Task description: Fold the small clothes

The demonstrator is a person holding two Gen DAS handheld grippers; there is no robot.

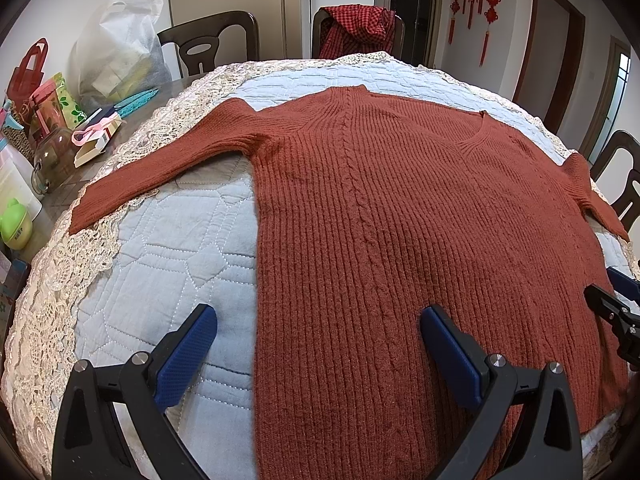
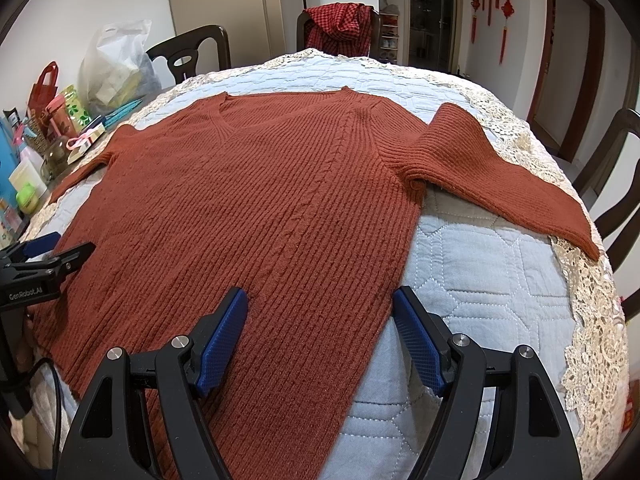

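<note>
A rust-red ribbed V-neck sweater (image 1: 400, 208) lies flat and spread out on a light blue quilted cover (image 1: 172, 264), both sleeves stretched sideways. My left gripper (image 1: 318, 320) is open and empty, hovering over the sweater's left side edge near the hem. My right gripper (image 2: 320, 306) is open and empty over the sweater's (image 2: 248, 200) right side edge near the hem. The right sleeve (image 2: 500, 176) reaches toward the lace border. Each gripper shows at the edge of the other's view: the right one (image 1: 612, 304) and the left one (image 2: 60, 252).
The cover has a lace border (image 1: 48, 312). Clutter stands at the table's left: a white plastic bag (image 1: 120, 48), a red bag (image 1: 28, 68), a glass jar (image 1: 52, 156), a green container (image 1: 16, 224). Dark chairs (image 1: 208, 40) surround the table; one holds a red checked cloth (image 1: 356, 28).
</note>
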